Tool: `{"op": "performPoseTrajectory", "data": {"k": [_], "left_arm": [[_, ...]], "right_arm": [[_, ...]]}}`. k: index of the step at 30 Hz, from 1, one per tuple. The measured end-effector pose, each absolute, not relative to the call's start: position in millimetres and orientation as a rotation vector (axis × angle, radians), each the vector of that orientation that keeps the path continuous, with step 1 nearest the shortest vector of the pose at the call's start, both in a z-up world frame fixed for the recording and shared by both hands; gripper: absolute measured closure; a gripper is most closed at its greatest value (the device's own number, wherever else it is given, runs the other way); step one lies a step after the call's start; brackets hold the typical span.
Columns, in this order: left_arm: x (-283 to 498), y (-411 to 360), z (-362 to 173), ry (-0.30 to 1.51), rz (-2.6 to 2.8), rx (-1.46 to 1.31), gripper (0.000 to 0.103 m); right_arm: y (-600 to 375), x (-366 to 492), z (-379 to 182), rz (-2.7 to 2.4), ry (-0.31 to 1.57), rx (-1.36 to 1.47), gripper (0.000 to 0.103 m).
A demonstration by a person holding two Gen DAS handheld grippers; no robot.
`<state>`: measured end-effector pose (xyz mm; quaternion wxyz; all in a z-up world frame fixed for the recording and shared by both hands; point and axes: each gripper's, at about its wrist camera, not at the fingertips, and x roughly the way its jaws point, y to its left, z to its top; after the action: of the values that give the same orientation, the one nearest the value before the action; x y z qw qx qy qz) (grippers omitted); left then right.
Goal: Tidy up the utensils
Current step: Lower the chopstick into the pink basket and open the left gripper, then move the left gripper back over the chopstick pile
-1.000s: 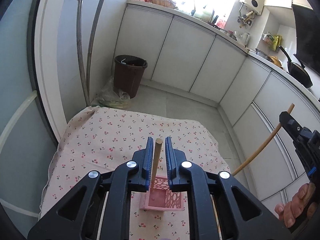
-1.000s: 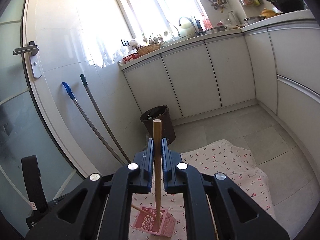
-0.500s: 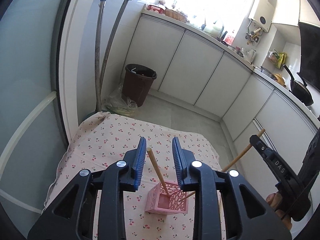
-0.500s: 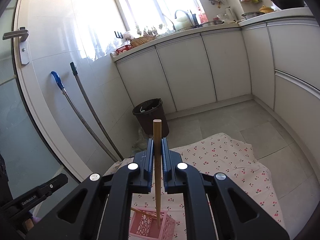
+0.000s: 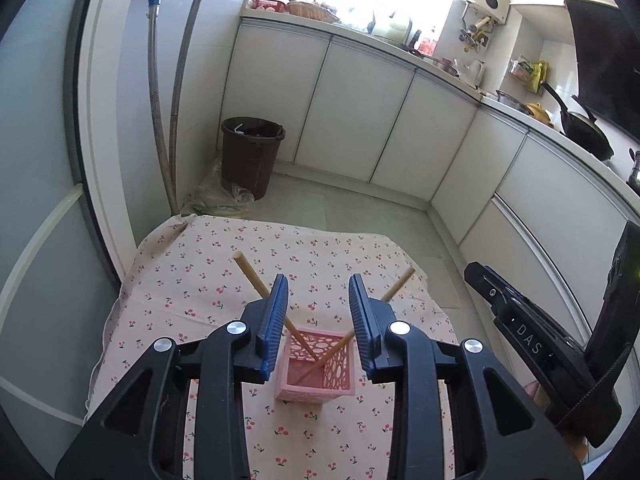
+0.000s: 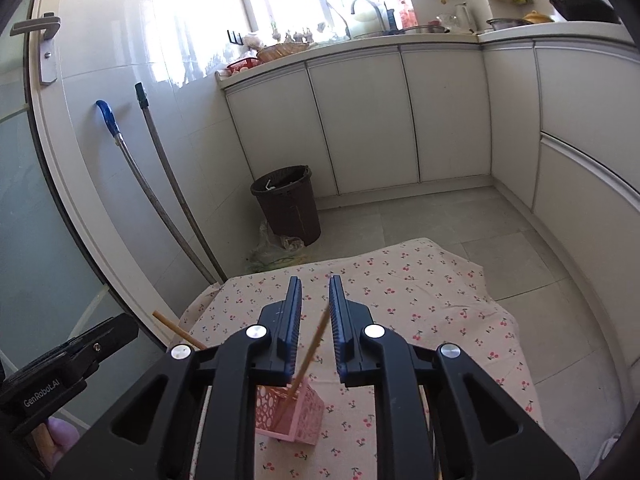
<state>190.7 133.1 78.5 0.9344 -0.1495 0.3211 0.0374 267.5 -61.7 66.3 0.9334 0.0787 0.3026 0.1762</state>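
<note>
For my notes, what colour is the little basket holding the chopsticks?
Pink, with a cut-out oval lattice; the basket shows best in the left wrist view.

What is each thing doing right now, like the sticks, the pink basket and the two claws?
Left claw: open, has just been opening, gripping nothing.
Right claw: open, has just been opening, chopstick loose between its jaws.
Left chopstick: in the basket, leaning left.
Right chopstick: in the basket, leaning right.
Pink basket: upright on the cherry cloth.
Bin: upright, lidless.

I counted two chopsticks (image 5: 251, 276) in one pink basket (image 5: 316, 390), one cherry-print cloth (image 5: 192, 280), one bin (image 5: 251, 156), two mop handles (image 5: 154, 92).
</note>
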Motion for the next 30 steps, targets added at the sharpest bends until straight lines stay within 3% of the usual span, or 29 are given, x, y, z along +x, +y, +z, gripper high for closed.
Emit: {"op": "performPoseTrajectory", "data": {"k": [6, 10, 15, 20, 30], "left_arm": [[192.8, 97.0, 56.1, 0.776, -0.013, -0.268, 0.061], [196.2, 68.1, 33.7, 0.871, -0.076, -0.22, 0.052], [205.3, 39.1, 7.7, 0.967, -0.116, -0.187, 0.031], [226.1, 14.1, -22.1, 1.093, -0.15, -0.174, 0.014], [275.6, -23.1, -76.2, 1.252, -0.111, -0.121, 0.008]], "right_arm": [[-100.6, 240.3, 52.9, 0.282, 0.685, 0.092, 0.06], [-134.5, 218.5, 45.0, 0.21, 0.698, 0.077, 0.026], [-176.7, 200.1, 30.2, 0.136, 0.739, 0.041, 0.009], [-200.2, 196.8, 20.1, 0.102, 0.807, 0.016, 0.009], [-229.4, 195.8, 8.6, 0.064, 0.872, -0.018, 0.007]]}}
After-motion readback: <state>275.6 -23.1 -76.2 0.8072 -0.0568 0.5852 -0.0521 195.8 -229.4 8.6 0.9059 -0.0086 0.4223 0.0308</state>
